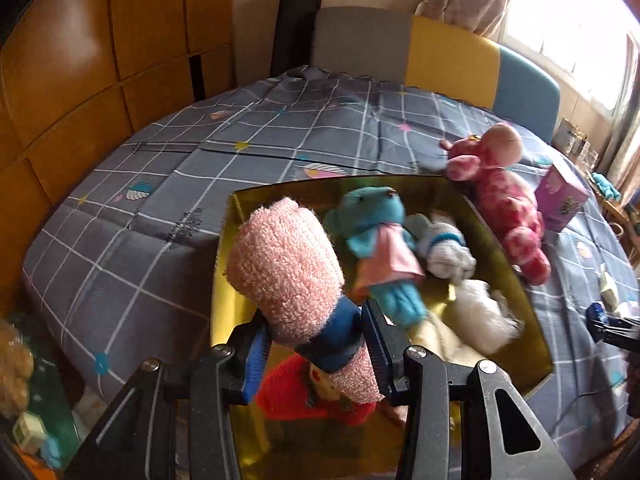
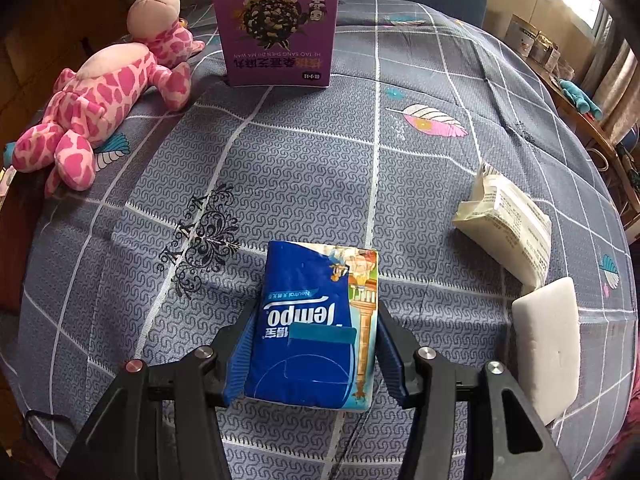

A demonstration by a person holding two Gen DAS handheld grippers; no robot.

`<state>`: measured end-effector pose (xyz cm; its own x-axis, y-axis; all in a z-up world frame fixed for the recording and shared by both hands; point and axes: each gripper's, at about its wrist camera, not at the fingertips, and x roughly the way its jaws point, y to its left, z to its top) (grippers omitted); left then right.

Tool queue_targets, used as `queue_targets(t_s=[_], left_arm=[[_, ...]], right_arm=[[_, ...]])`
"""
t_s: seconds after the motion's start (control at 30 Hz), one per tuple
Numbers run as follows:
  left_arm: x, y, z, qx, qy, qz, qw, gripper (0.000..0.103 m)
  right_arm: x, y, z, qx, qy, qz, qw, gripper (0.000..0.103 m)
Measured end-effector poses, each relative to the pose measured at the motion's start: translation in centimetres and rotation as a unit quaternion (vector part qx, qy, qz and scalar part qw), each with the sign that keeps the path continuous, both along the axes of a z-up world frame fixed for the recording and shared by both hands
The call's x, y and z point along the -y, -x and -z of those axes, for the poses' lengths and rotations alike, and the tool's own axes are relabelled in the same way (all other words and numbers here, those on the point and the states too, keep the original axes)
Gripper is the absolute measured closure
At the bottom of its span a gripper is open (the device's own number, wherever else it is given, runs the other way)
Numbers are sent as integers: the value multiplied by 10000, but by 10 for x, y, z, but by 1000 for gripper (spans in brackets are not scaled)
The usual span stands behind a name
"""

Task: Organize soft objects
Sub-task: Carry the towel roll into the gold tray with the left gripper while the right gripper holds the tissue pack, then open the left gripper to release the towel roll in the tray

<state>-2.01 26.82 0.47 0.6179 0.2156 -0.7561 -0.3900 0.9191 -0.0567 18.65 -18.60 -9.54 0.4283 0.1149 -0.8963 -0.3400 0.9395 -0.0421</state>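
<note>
In the left wrist view, the left claw [image 1: 316, 344] is clamped on a fuzzy pink plush toy [image 1: 286, 264], pinching it at its blue band in the lower middle of the frame. The toy hangs over the gold box [image 1: 504, 236], which sits on the bed [image 1: 160, 184]. Inside the box are a teal plush bear [image 1: 376, 236], a small grey plush toy [image 1: 446, 250], a white fluffy toy [image 1: 480, 316] and something red [image 1: 288, 388] right under the claw. The box looks quite full. If the pink toy is let go here, it may land on top of the others and roll out, or tip over the near wall. The pink spotted giraffe toy [image 1: 502, 196] lies just outside the box, at the right.

In the right wrist view, the right claw [image 2: 316, 352] is clamped on a blue Tempo tissue pack [image 2: 312, 328], low in the middle, over the bed [image 2: 320, 152]. The pack is soft and smooth, so it may slip or get squashed. The giraffe [image 2: 100, 96] lies at the upper left. A purple carton [image 2: 276, 28] stands at the top. A cream packet [image 2: 508, 220] and a white foam block [image 2: 548, 352] lie at the right, near enough to get bumped.
</note>
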Motion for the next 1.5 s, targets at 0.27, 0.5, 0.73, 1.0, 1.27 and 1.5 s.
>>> queue_targets(t_s=[0.27, 0.5, 0.73, 1.0, 1.27, 1.5], left_arm=[[-30, -25, 11, -198, 156, -52, 9997, 58], [-36, -41, 3, 44, 699, -75, 9975, 58], [-45, -68, 56, -791, 873, -201, 9928, 53], [-22, -45, 55, -671, 450, -289, 9963, 47], [-10, -27, 48, -473, 274, -382, 9978, 47], [-2, -12, 37, -286, 162, -449, 9985, 44]], right_arm=[[0, 0, 0, 1, -3, 8, 10000, 49], [0, -1, 0, -1, -11, 25, 10000, 49], [0, -1, 0, -1, -13, 25, 10000, 49], [-1, -1, 0, 7, -7, 26, 10000, 49], [-1, -2, 0, 28, 13, 33, 10000, 49], [-2, 0, 0, 68, 50, 46, 10000, 49]])
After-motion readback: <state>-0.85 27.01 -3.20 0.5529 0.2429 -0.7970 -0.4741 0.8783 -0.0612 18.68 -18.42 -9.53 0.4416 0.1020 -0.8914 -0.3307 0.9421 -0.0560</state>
